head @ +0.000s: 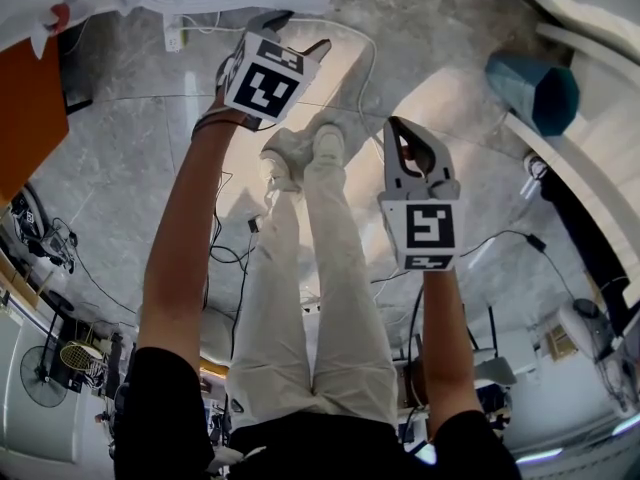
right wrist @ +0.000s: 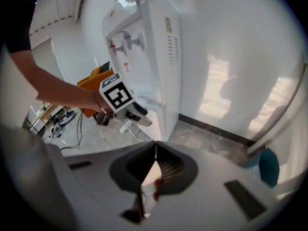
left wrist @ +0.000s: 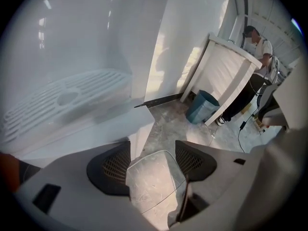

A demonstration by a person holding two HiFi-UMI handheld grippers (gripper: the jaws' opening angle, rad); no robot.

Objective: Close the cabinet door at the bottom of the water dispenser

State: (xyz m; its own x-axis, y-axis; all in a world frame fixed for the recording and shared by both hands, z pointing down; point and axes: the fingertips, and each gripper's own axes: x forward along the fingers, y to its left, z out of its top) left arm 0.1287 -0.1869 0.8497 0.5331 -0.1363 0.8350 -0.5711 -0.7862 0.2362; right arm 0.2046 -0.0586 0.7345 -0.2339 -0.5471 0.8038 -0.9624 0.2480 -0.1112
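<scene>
One boxy, glossy white water dispenser (right wrist: 155,66)

Glossy grey marbled stone floor (head: 130,158), streaked with sun patches. Standing on it by the wall: tall white water dispenser (right wrist: 149,57). Well apart from that: teal plastic waste bin (head: 535,93), just beside a white ribbed panel (left wrist: 226,76). Lying loose: white power strip (head: 172,36), thin black cables (head: 232,258). Planted mid-floor: pair of white shoes (head: 300,153).
</scene>
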